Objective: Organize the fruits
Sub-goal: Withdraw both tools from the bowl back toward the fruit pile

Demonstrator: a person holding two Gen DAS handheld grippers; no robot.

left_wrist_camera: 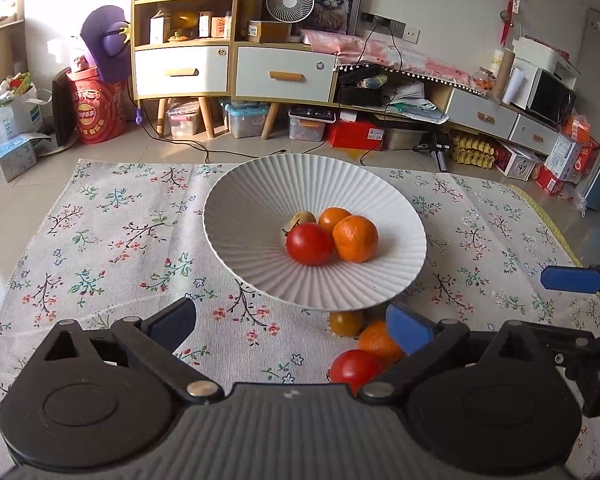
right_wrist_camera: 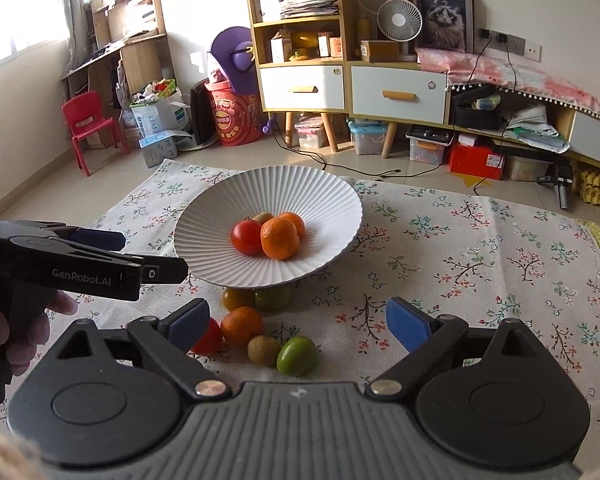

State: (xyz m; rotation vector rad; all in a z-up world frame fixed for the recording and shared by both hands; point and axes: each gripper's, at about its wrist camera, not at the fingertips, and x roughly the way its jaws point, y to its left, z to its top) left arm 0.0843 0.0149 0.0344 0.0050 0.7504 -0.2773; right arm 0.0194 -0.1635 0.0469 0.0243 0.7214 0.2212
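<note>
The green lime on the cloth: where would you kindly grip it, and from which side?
Grip the green lime across its rounded middle, coming from above. The kiwi touches its left side, so place the fingers front and back, where the cloth lies bare.

Your left wrist camera looks forward and down from close over the bench (left_wrist_camera: 120,240); your right one sits beside it, angled alike. Both share the ribbed bowl (left_wrist_camera: 260,184) (right_wrist_camera: 228,200) and shelving behind.

Bowl (right_wrist_camera: 228,204) stands on cloth (right_wrist_camera: 480,280), mid-table. In the bowl: tomato (right_wrist_camera: 247,237), two oranges (right_wrist_camera: 280,239), kiwi (right_wrist_camera: 263,217) behind them. Before the bowl, on the cloth: loose fruits (right_wrist_camera: 260,334) clustered. Behind the bowl, across the floor: cabinet (right_wrist_camera: 352,84).
</note>
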